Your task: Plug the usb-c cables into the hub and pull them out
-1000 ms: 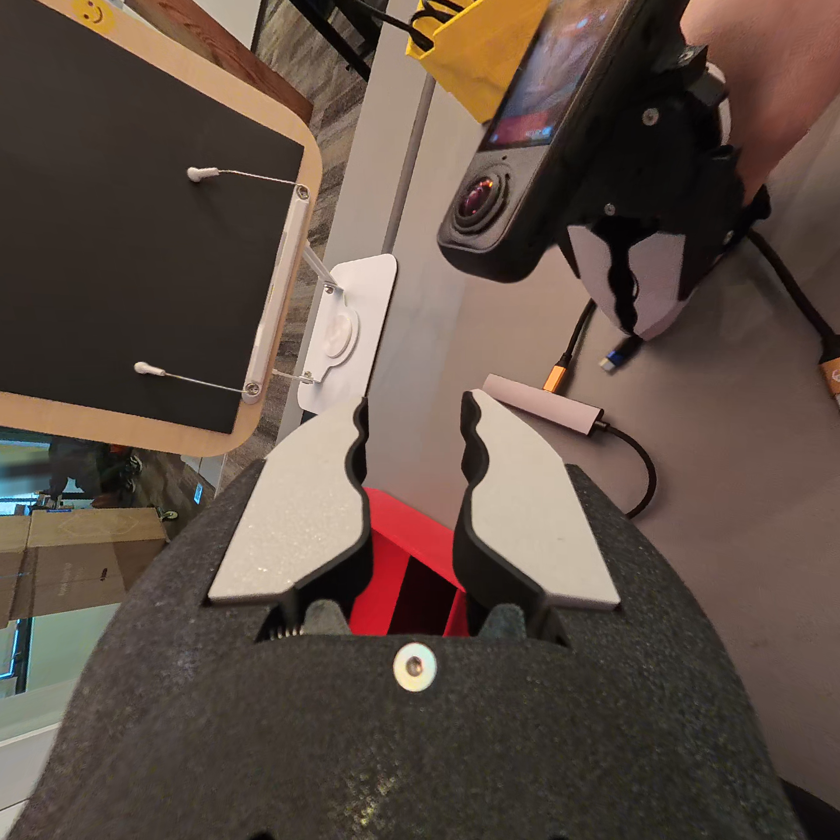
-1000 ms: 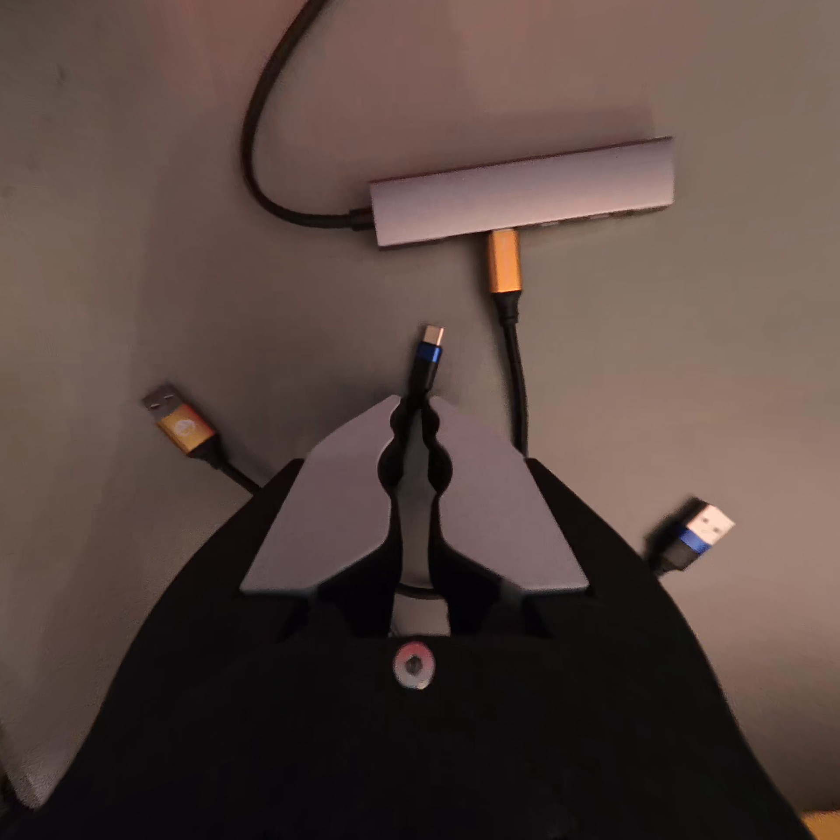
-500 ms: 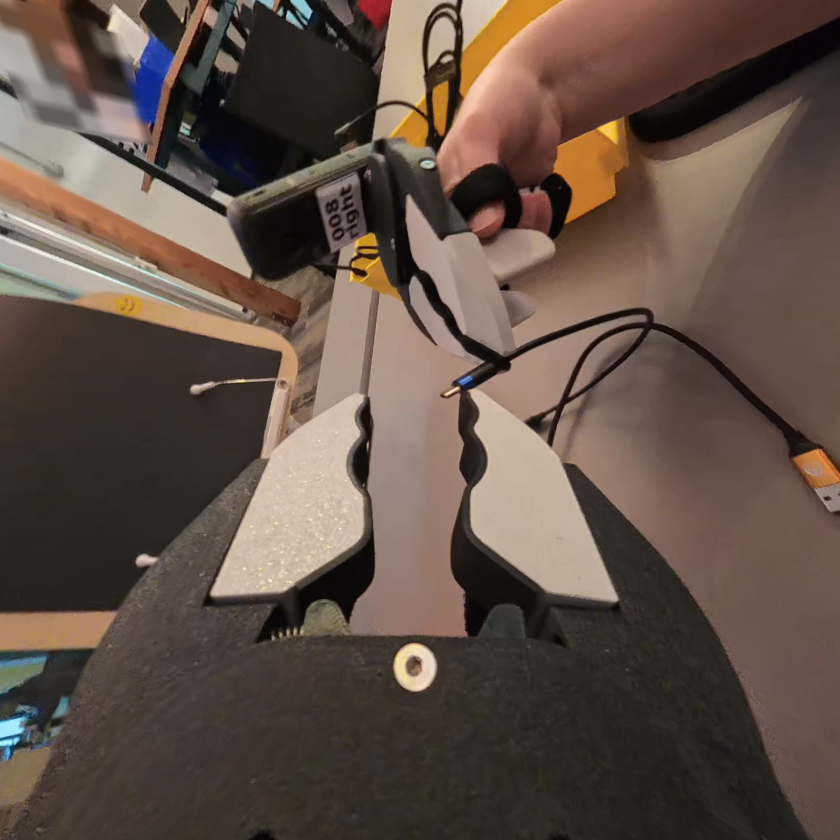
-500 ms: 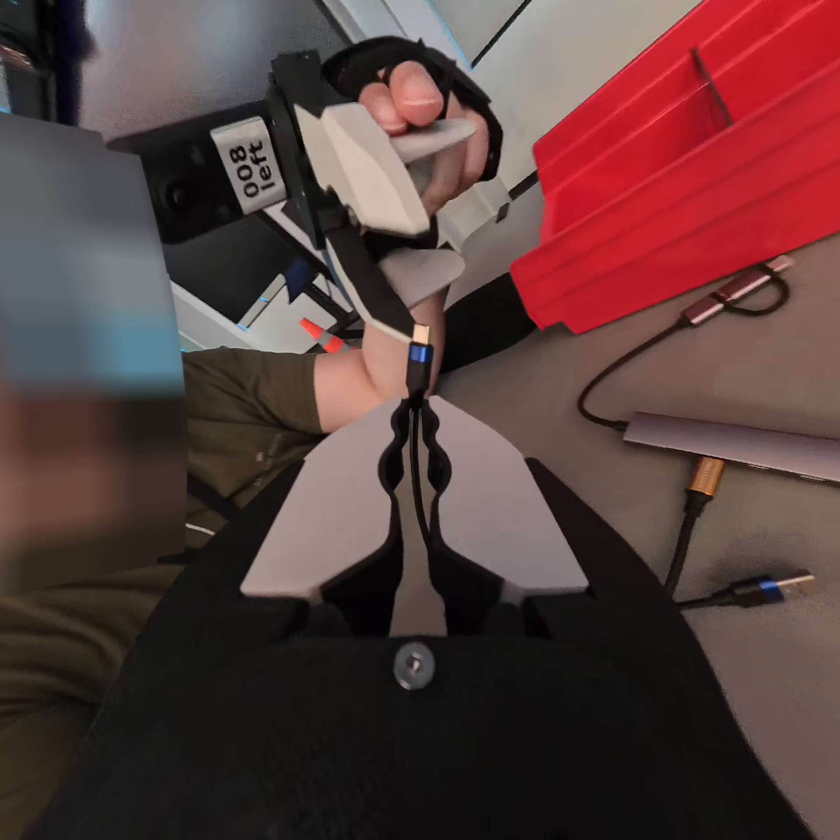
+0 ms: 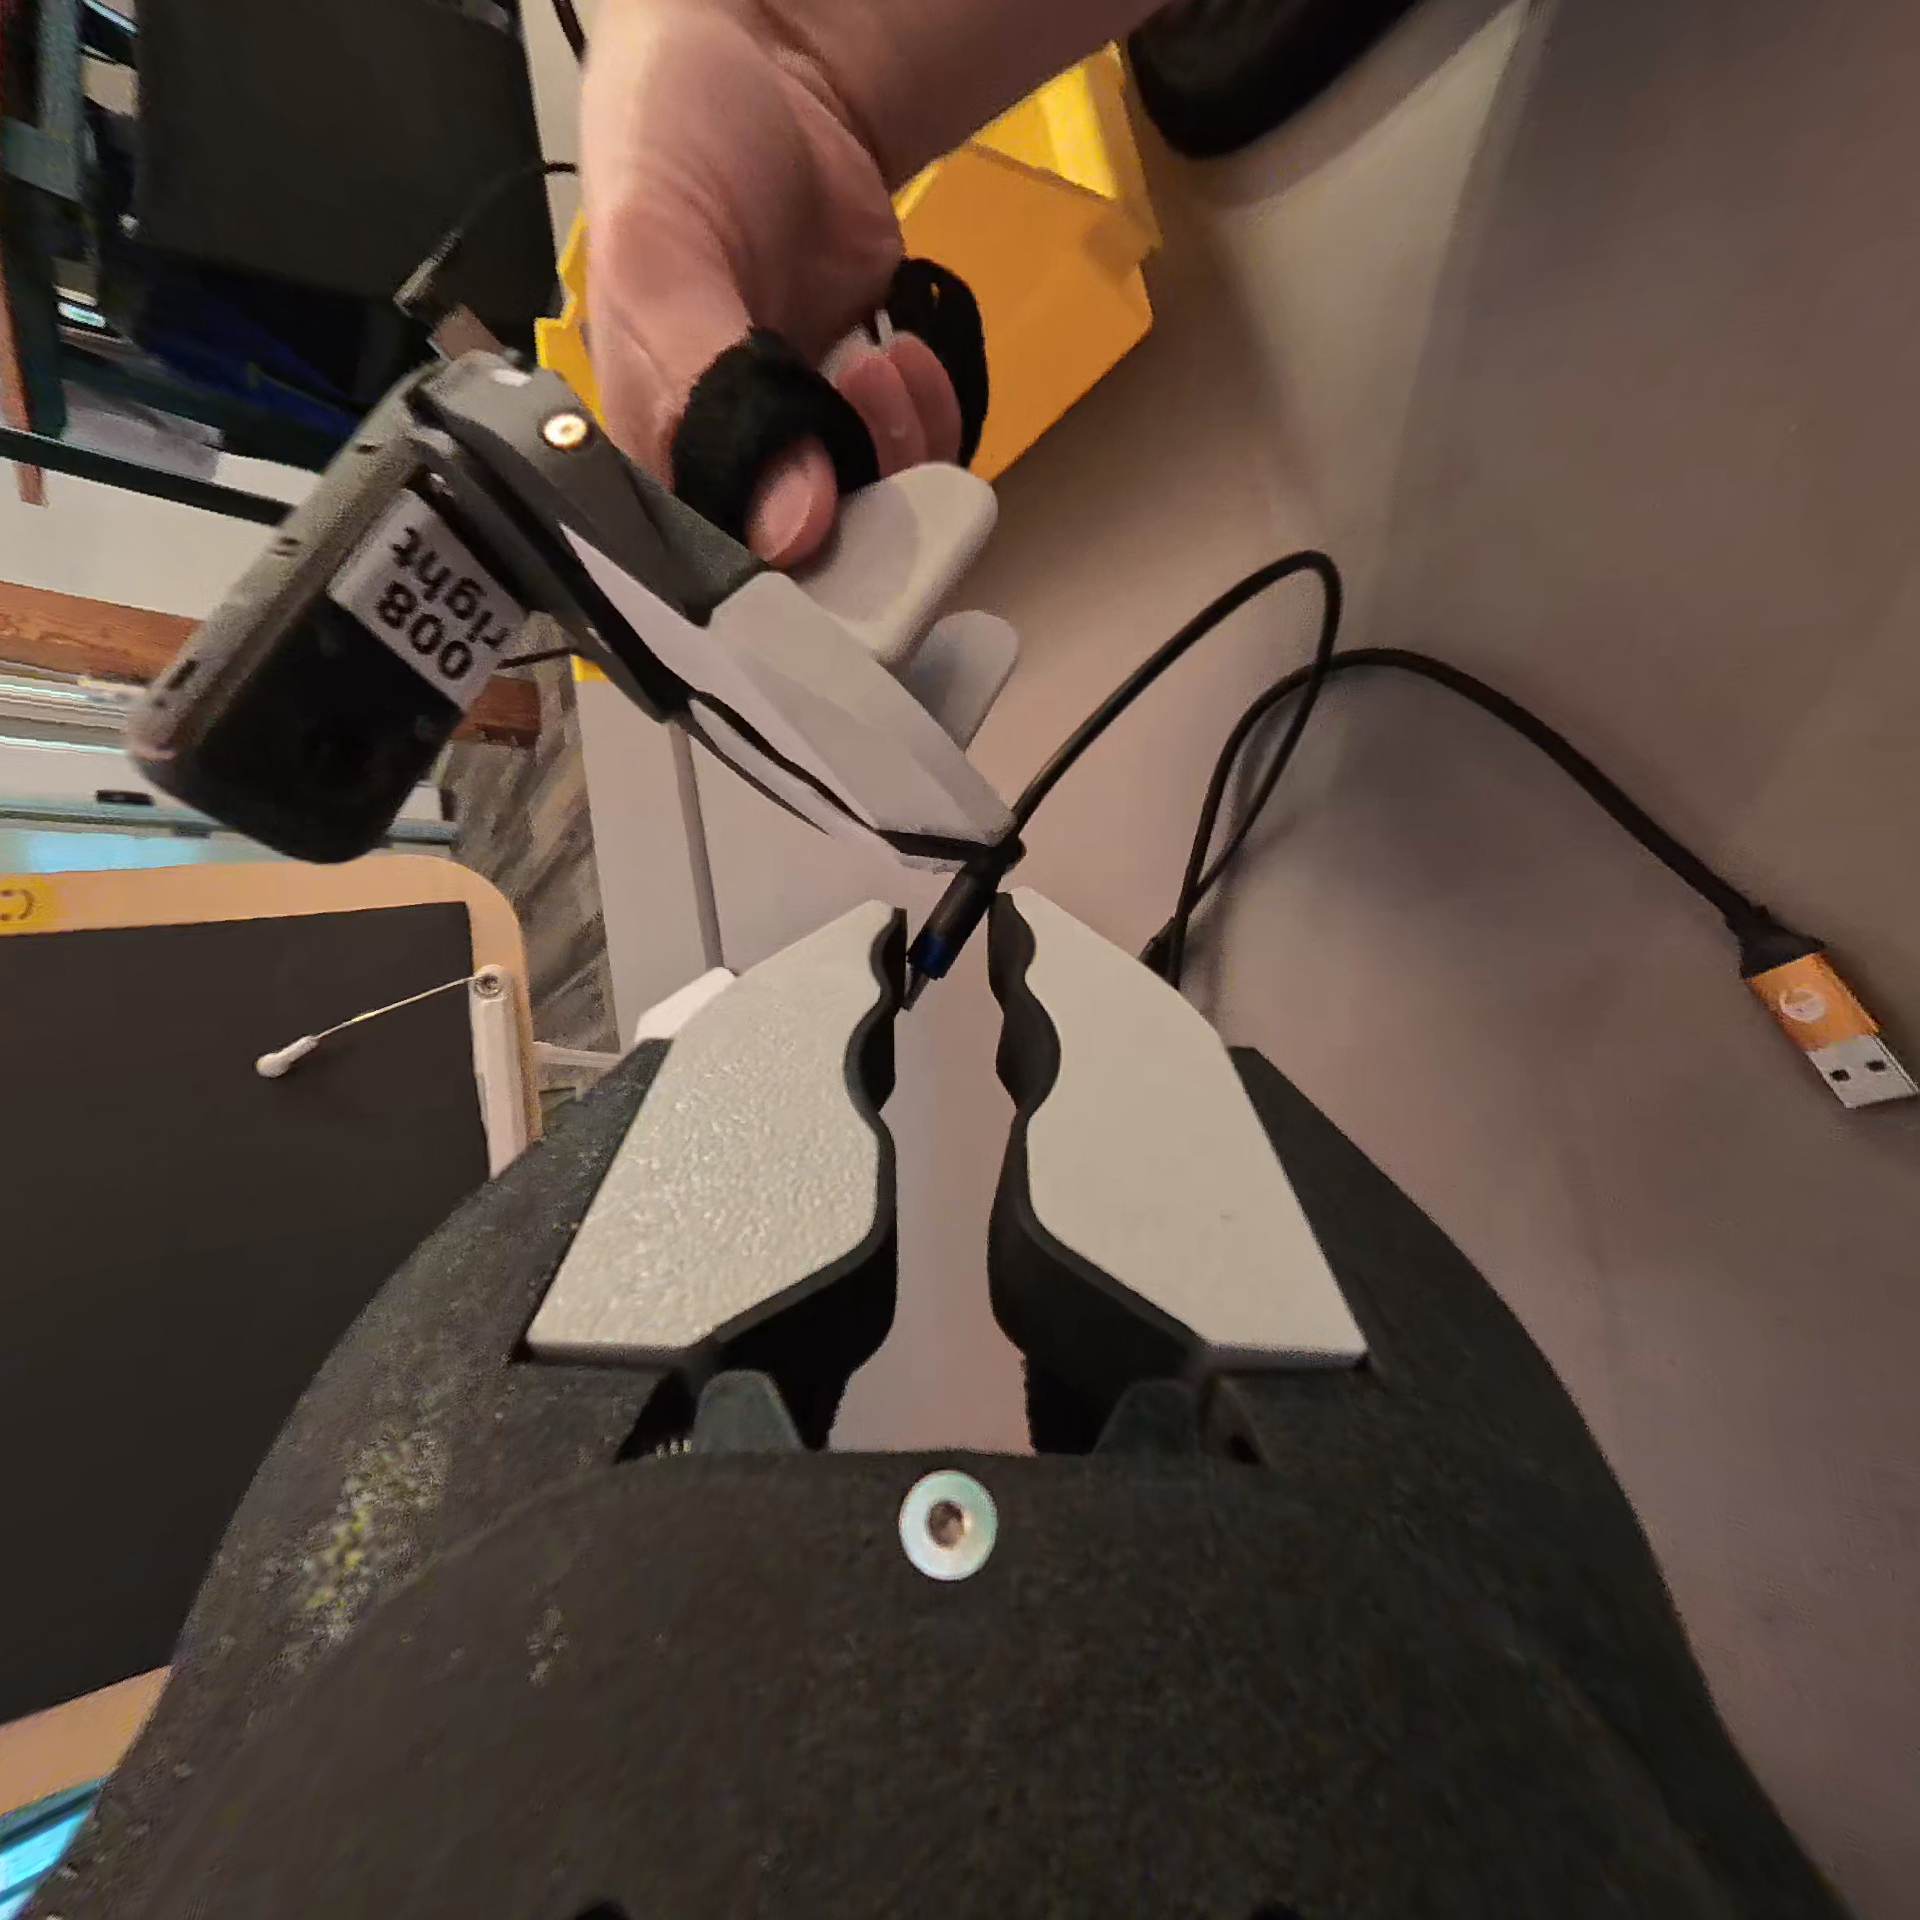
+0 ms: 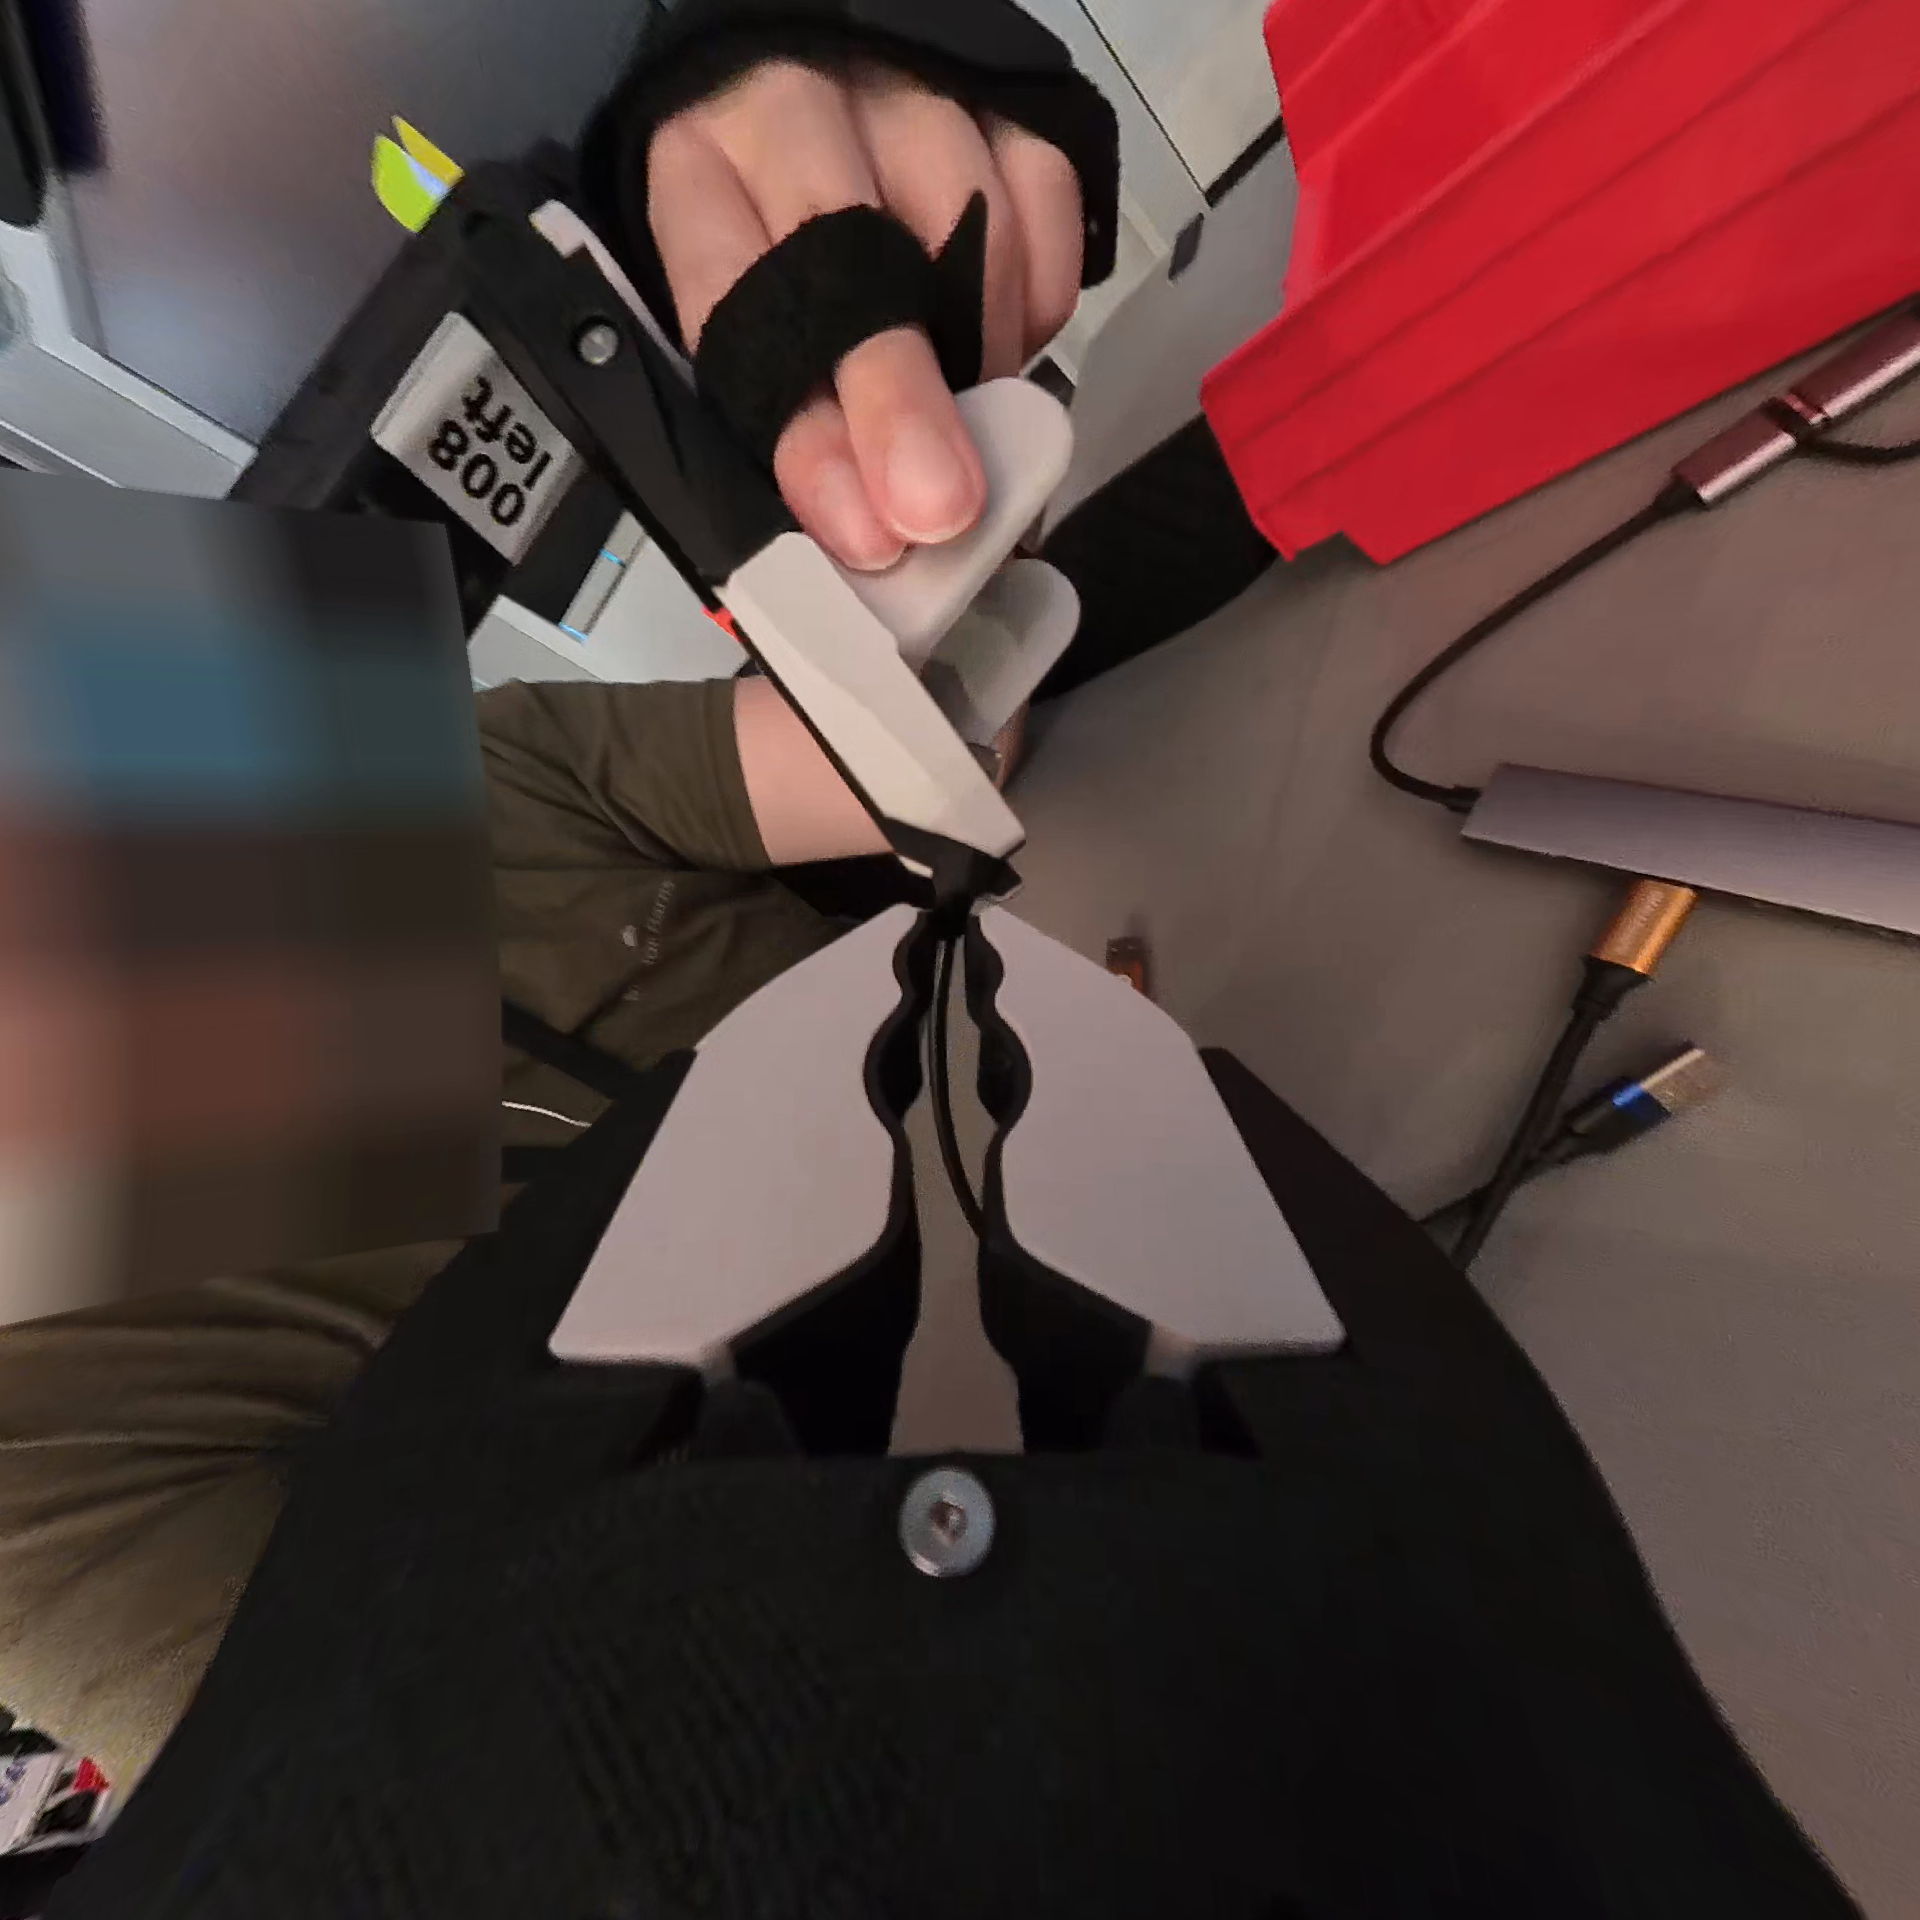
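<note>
The right tool (image 6: 943, 914) pinches the blue-ringed cable (image 5: 940, 935) mid-air, its plug inside the left tool's (image 5: 943, 930) narrow, unclosed gap. The orange cable (image 6: 1642, 925) sits in the hub (image 6: 1704, 842) on the table (image 6: 1299, 831); this plug remains unplugged.

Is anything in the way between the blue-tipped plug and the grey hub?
Nothing lies on the table between them. But the plug is up in the air, its cable pinched by the right claw, its tip between the fingers of the left claw. The hub has an orange plug in it.
</note>
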`<move>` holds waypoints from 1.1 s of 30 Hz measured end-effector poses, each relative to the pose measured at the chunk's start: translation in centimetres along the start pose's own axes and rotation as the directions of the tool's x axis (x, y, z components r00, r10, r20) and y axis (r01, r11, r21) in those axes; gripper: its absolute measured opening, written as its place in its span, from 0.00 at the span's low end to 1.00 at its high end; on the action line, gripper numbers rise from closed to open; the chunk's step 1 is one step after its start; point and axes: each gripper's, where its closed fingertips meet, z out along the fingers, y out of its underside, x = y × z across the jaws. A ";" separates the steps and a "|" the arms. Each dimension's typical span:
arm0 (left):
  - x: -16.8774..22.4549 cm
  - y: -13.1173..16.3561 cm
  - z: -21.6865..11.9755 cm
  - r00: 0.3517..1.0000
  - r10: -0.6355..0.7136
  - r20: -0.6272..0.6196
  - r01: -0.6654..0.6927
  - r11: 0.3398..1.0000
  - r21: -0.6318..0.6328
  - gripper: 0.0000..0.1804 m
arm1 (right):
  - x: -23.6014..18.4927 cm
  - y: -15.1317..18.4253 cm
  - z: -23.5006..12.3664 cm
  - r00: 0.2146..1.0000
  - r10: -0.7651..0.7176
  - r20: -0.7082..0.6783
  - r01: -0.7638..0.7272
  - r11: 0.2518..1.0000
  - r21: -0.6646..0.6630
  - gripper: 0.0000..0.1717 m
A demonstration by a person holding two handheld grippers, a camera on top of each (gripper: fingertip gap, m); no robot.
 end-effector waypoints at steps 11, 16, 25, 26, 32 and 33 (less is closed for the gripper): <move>-2.3 3.1 -2.1 0.989 -0.118 0.090 0.129 0.985 -0.119 0.04 | 1.7 -2.6 -1.2 0.887 -0.308 -0.344 0.329 0.944 0.001 0.17; -4.3 3.2 -3.4 0.961 -0.193 0.197 0.208 0.977 -0.055 0.05 | 0.8 -4.5 -2.2 0.768 -0.417 -0.487 0.473 0.881 -0.008 0.02; -5.4 1.5 -5.3 0.870 -0.489 0.072 0.459 0.853 0.248 0.23 | -1.9 -6.3 -3.3 0.463 -0.608 -0.645 0.692 0.703 -0.166 0.02; -5.8 0.9 -5.9 0.855 -0.515 0.055 0.477 0.825 0.303 0.23 | -2.3 -6.4 -3.1 0.450 -0.622 -0.641 0.708 0.686 -0.167 0.02; -6.9 -0.6 -7.0 0.745 -0.663 -0.075 0.636 0.671 0.382 0.15 | -3.2 -6.9 -3.0 0.317 -0.669 -0.672 0.763 0.600 -0.238 0.02; -7.0 -0.3 -6.9 0.732 -0.677 -0.083 0.652 0.660 0.373 0.15 | -3.3 -6.9 -3.0 0.304 -0.675 -0.672 0.769 0.590 -0.245 0.02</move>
